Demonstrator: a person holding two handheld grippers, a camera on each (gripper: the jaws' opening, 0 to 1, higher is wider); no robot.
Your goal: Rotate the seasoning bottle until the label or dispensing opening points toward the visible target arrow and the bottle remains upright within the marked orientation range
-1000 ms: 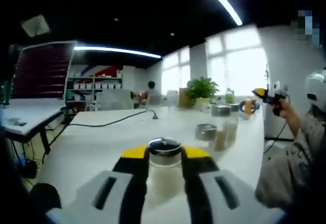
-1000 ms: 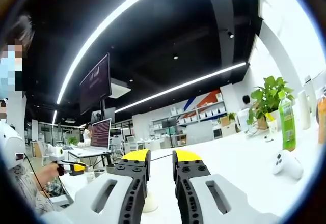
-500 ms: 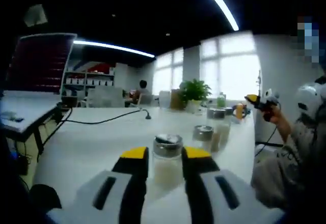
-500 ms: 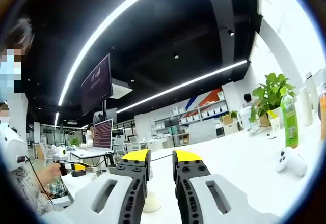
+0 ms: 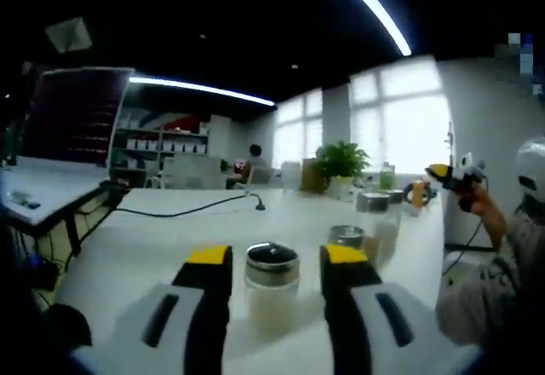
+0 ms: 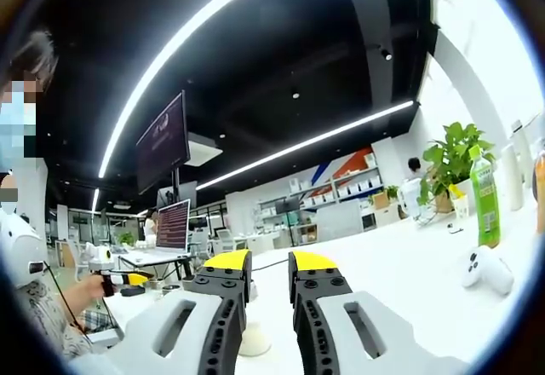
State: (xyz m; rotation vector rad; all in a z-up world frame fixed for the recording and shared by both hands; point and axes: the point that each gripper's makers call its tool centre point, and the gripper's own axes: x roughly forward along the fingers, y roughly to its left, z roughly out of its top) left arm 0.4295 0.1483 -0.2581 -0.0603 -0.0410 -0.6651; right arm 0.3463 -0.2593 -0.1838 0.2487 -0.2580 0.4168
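Between the parted jaws of the left tool [image 5: 272, 260] the seasoning bottle [image 5: 272, 290] stands upright on the white surface [image 5: 145, 247], ungripped — close squarely, twist without tipping; right tool [image 6: 267, 264] idles aloft — jaws narrowly apart, empty.

A potted plant [image 5: 340, 160] stands at the far end of the white worktop [image 5: 153, 247], with a black cable [image 5: 183, 210] trailing across the worktop toward it. In the right gripper view, a green bottle [image 6: 483, 202] stands just beside the plant, and a white game controller [image 6: 484, 270] lies nearer than the bottle.
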